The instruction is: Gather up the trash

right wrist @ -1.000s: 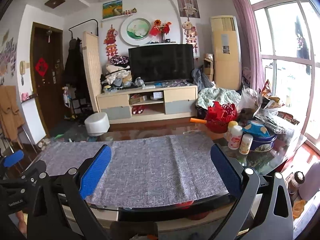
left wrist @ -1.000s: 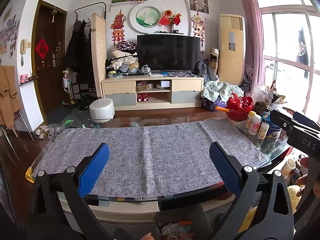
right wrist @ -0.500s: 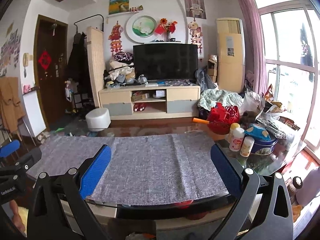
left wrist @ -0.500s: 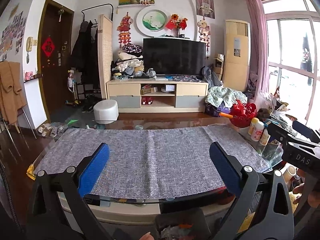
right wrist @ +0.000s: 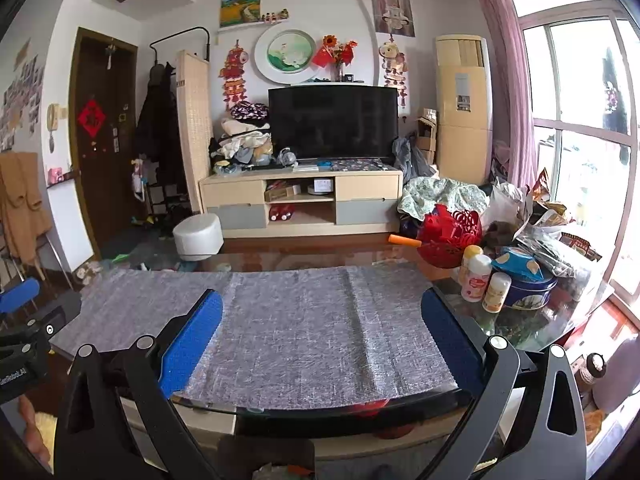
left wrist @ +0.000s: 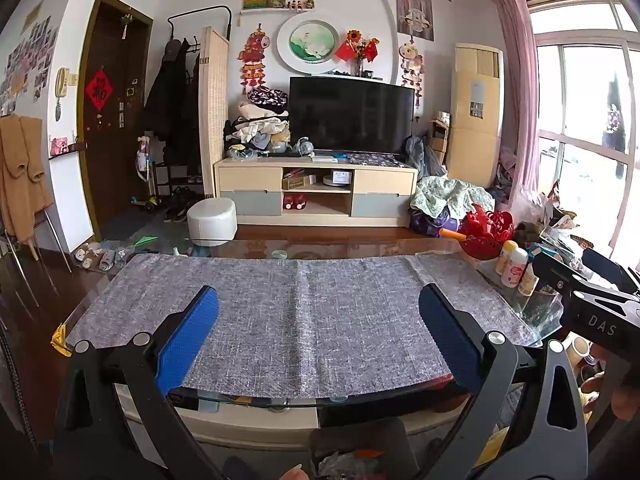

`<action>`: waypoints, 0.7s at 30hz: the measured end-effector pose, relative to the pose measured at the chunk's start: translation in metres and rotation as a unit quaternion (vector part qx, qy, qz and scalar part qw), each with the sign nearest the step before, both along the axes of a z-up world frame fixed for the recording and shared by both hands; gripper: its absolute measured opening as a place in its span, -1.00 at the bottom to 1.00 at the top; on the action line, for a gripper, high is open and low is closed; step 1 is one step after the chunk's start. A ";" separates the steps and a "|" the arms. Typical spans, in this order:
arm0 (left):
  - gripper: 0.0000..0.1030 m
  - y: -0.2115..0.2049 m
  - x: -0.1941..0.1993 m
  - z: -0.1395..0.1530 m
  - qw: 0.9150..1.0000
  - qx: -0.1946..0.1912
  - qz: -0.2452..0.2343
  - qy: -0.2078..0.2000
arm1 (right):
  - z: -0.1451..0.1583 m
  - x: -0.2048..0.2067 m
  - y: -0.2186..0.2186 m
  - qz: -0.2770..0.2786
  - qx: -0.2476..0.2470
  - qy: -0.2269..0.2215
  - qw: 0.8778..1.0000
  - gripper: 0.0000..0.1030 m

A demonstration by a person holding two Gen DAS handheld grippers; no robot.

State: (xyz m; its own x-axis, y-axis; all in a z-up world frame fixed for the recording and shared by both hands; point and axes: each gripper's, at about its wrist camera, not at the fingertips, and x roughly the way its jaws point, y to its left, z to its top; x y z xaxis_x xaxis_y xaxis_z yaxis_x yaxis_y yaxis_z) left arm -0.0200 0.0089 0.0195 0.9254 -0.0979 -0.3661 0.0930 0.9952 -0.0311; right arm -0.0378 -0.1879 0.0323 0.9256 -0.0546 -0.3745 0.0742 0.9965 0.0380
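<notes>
My left gripper (left wrist: 318, 304) is held open in front of a glass table, with nothing between its blue pads. My right gripper (right wrist: 322, 308) is open and empty too. It shows at the right edge of the left wrist view (left wrist: 592, 296). A grey cloth (left wrist: 296, 312) covers the table top and no loose trash lies on it. Below the near table edge stands a dark bin (left wrist: 356, 446) with crumpled wrappers inside. The bin's top also peeks in at the bottom of the right wrist view (right wrist: 276, 468).
At the table's right end stand a red basket (right wrist: 448, 236), small white bottles (right wrist: 476, 278), a blue tin (right wrist: 524, 286) and a heap of foil bags (right wrist: 540, 224). Beyond the table are a white stool (left wrist: 212, 220) and a TV cabinet (left wrist: 316, 192). A finger (left wrist: 294, 472) shows by the bin.
Both grippers have risen and tilted up a little, so the table sits lower in each view. Both stay open and empty.
</notes>
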 end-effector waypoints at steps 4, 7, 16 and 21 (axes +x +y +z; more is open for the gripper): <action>0.85 0.000 -0.002 0.001 1.000 -0.002 0.002 -0.001 | 0.000 0.001 0.000 0.002 0.002 0.001 1.000 0.94; 0.84 0.000 -0.001 0.001 1.000 -0.003 0.002 -0.002 | 0.000 0.001 0.001 0.003 0.003 0.002 1.000 0.94; 0.85 -0.001 -0.003 0.002 1.000 -0.003 0.001 -0.001 | -0.001 0.001 0.002 0.001 0.004 0.001 1.000 0.94; 0.85 -0.002 -0.004 0.002 1.000 -0.002 0.002 -0.001 | -0.001 0.001 0.001 -0.001 0.007 0.003 1.000 0.94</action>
